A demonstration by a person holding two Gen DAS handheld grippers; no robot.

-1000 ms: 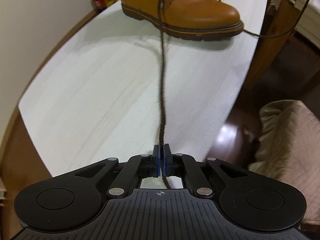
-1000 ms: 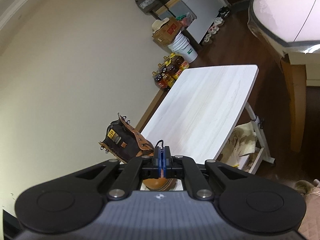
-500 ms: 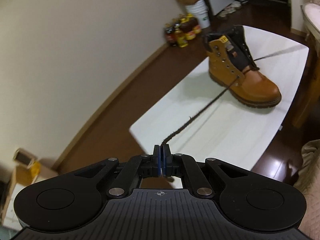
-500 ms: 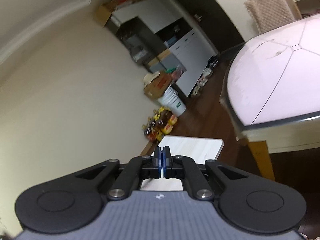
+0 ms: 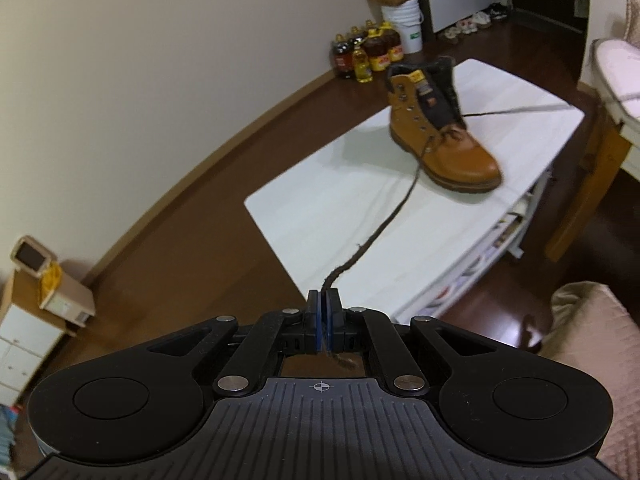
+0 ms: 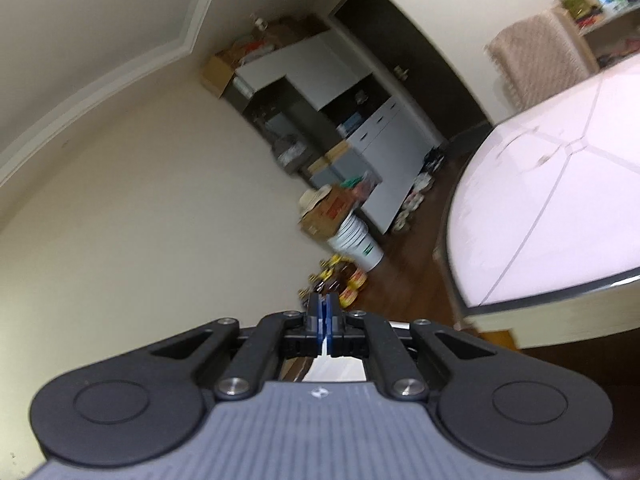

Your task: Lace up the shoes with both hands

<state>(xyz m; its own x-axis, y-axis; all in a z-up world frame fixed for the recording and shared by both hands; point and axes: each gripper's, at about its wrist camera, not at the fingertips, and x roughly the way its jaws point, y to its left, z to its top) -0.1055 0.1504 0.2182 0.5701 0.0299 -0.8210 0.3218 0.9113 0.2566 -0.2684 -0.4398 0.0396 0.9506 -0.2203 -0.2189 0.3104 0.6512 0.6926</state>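
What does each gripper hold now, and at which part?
The left gripper is shut on the lace near its free end, which pokes out behind the pads. The right gripper is shut; whether it holds anything cannot be told.

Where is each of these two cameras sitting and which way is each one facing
Left wrist: on the left gripper, angled down at the boot on the white table; its shut fingers pinch the lace.
Right wrist: on the right gripper, facing nearly level at the wall and cabinets; its shut fingers show.
Shared: oil bottles, white bucket, round table.
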